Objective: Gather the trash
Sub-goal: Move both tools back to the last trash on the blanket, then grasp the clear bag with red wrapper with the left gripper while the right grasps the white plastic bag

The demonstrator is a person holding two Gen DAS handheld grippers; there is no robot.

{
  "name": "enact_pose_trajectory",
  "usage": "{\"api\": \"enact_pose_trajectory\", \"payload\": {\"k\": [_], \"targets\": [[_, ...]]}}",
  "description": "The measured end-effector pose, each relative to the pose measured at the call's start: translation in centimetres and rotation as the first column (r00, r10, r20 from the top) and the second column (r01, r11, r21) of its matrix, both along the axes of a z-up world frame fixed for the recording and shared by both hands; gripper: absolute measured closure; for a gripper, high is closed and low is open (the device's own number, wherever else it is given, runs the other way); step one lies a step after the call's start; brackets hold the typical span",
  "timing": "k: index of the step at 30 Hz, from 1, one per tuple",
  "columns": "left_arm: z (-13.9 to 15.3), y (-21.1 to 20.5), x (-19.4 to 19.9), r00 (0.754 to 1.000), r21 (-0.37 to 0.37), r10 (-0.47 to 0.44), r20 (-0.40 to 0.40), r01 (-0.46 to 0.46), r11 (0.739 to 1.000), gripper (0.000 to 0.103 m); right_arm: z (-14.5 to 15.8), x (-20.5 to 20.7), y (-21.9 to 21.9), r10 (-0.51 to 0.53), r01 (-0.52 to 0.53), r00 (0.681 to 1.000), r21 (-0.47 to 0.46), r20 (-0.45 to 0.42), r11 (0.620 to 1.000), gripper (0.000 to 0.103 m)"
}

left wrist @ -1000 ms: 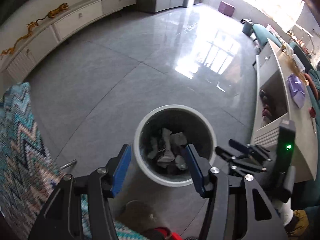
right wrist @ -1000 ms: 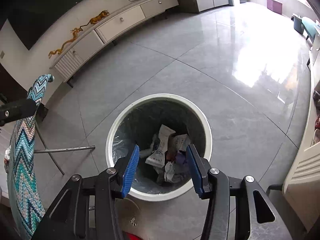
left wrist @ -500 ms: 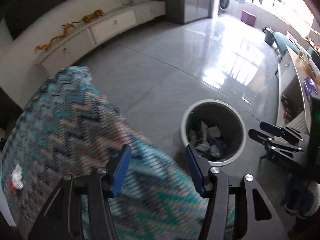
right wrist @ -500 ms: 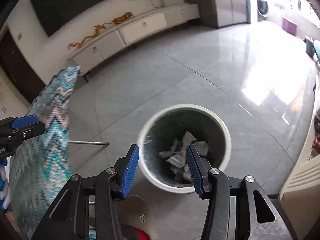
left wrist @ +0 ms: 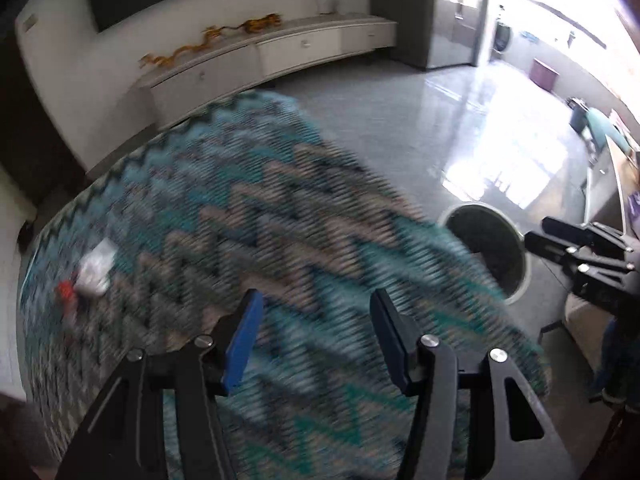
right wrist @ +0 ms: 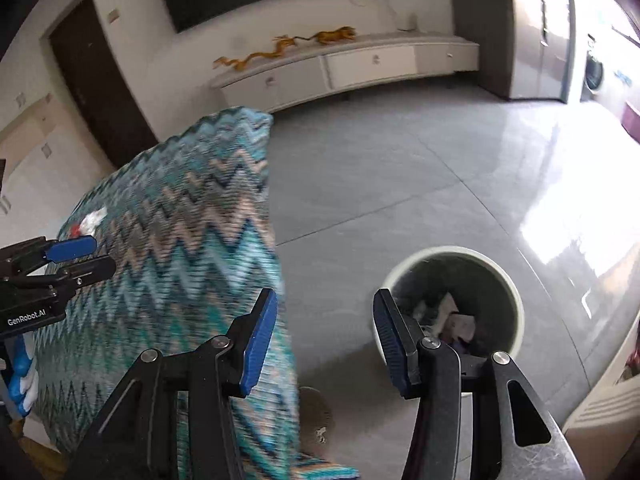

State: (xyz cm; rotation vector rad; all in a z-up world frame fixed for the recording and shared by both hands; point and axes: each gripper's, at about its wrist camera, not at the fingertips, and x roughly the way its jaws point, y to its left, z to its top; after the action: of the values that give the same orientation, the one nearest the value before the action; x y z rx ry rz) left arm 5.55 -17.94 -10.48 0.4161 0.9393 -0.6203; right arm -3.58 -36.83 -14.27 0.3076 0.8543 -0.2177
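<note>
Left wrist view, left to right:
- Item 1: crumpled white wrapper (left wrist: 95, 267) with a red scrap (left wrist: 65, 290) touching its left side, lying on the far left part of the zigzag cloth. Blurred; material cannot be told.
- Item 2: zigzag cloth (left wrist: 280, 216), teal, grey and beige, covering a counter-like surface; fills the middle of the view.
- Item 3: left gripper (left wrist: 316, 334), jaws standing wide with nothing between the blue pads, above the cloth.
- Item 4: trash bin (left wrist: 516, 236), round, white rim, dark liner, on the grey tile floor (left wrist: 400, 108) just beyond the cloth's right edge.
- Item 5: right gripper (left wrist: 560, 240), seen from the side at far right, near the bin.

Right wrist view, left to right:
- Left gripper (right wrist: 86, 258) at the far left edge, over the cloth (right wrist: 180, 248), near the wrapper (right wrist: 93, 218).
- Right gripper (right wrist: 324, 336), jaws parted to a middling width, empty, above the floor (right wrist: 380, 184) between cloth and bin.
- Bin (right wrist: 514, 300) at right, holding crumpled paper trash (right wrist: 456, 320).
- Low white cabinet (right wrist: 360, 68) along the far wall, with 2 golden dragon figures (right wrist: 280, 50) on top.
</note>
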Motion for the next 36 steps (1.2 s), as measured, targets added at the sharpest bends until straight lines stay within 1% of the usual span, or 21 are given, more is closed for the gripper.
{"api": "enact_pose_trajectory", "payload": {"k": [3,6,10,14,20,24,26,30,33,36], "targets": [[-0.3,3.7,0.9,0.999,-0.002,0.053,0.009,-0.053,0.999,0.049,0.5,1.7,2.2,0.048,-0.048,0.999,-0.016,-0.010,0.999,0.053],[-0.5,7.7,2.1,0.993,-0.009,0.115,0.001,-0.115,0.993,0.049,0.9,3.7,4.3,0.100,-0.100,0.995,-0.026,-0.021,0.995,0.053],[-0.6,12.6,3.8,0.980,-0.001,0.200,0.012,-0.200,0.980,0.049,1.1,6.8,7.6,0.180,-0.182,0.983,-0.028,-0.037,0.983,0.053],[-0.8,17.2,5.9,0.958,0.010,0.284,0.023,-0.284,0.959,0.049,1.2,10.0,11.3,0.271,-0.273,0.961,-0.029,-0.049,0.962,0.053],[-1.4,21.5,10.1,0.932,0.029,0.360,0.047,-0.362,0.932,0.049,1.2,14.4,15.9,0.388,-0.390,0.919,-0.025,-0.063,0.920,0.053],[-2.0,22.6,13.1,0.926,0.038,0.375,0.033,-0.376,0.926,0.049,1.0,17.6,18.4,0.447,-0.447,0.893,-0.002,-0.053,0.894,0.053],[-2.5,22.5,14.4,0.931,0.039,0.366,0.009,-0.366,0.930,0.050,0.9,19.4,19.6,0.471,-0.471,0.881,0.022,-0.038,0.882,0.053],[-3.6,21.8,15.9,0.934,0.049,0.356,-0.013,-0.355,0.934,0.050,0.4,22.5,21.6,0.511,-0.509,0.859,0.061,-0.023,0.859,0.053],[-4.7,21.4,16.4,0.935,0.045,0.351,-0.045,-0.349,0.936,0.057,-0.2,24.8,23.2,0.537,-0.533,0.843,0.095,-0.015,0.840,0.053],[-5.8,21.2,17.1,0.934,0.044,0.352,-0.066,-0.350,0.936,0.063,-0.4,26.3,24.4,0.557,-0.553,0.830,0.118,-0.006,0.825,0.053]]}}
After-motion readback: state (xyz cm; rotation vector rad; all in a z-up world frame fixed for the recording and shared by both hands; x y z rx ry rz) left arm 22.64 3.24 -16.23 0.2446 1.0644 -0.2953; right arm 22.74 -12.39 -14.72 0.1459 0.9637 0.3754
